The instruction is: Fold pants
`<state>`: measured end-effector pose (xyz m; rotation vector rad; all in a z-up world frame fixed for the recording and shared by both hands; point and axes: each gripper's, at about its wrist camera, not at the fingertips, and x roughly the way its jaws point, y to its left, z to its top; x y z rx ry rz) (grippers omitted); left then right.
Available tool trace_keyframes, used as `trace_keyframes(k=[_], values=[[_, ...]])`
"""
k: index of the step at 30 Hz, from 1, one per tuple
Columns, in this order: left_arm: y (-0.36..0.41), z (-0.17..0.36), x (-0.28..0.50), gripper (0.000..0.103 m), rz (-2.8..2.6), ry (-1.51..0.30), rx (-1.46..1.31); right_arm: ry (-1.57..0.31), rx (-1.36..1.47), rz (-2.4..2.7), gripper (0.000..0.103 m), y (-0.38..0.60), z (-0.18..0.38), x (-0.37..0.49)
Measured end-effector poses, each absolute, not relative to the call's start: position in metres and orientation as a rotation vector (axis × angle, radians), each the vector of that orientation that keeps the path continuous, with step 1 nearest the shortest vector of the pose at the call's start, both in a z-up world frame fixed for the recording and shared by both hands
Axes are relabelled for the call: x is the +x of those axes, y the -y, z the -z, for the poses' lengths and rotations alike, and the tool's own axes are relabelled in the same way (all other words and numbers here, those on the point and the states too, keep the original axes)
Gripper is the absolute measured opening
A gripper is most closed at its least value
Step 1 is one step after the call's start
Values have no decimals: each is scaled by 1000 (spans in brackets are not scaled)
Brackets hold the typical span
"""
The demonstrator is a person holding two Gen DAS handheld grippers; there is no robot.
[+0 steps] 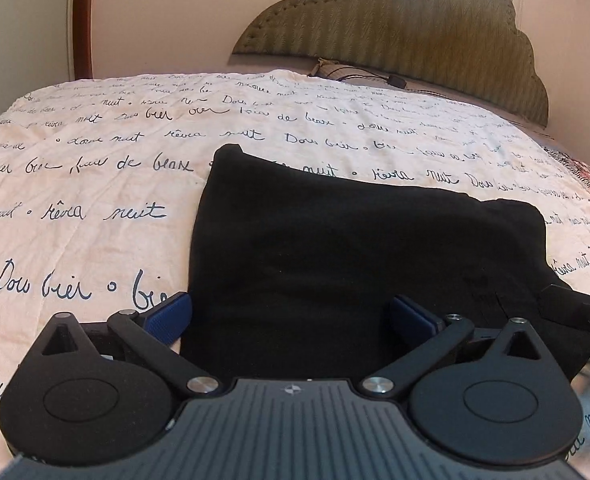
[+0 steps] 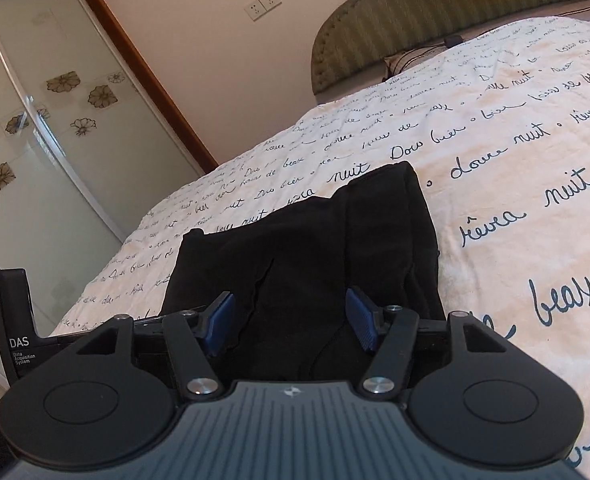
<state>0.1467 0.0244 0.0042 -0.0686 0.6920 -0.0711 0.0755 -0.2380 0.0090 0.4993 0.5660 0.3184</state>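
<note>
Left wrist view showed the left tool [image 1: 291, 314] spread wide, gripping nothing, low over the near edge of the black pants [image 1: 355, 256] lying folded on the bed [image 1: 95, 184]. The right tool [image 2: 291, 320] hung likewise agape. Pinching both layers evenly probably mattered; edges looked indistinct.

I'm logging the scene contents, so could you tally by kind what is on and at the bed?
Black pants: 1
Script-print bedspread: 1
Padded headboard: 1
Hand-held gripper: 2, left and right
Total: 5
</note>
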Motion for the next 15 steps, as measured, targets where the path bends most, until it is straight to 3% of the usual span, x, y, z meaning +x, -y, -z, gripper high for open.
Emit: trace_keyframes(k=[11,13,15], values=[[-27,-6,143,102,74,-683,-78,-562,435,-299,60,230,-13,70],[-33,-13,131,94,62,-680,-99,-582,391,-264,60,225,-25,63],[-42,-23,104,95,66,-665,-133,-563,349,-205,60,220,-38,41]])
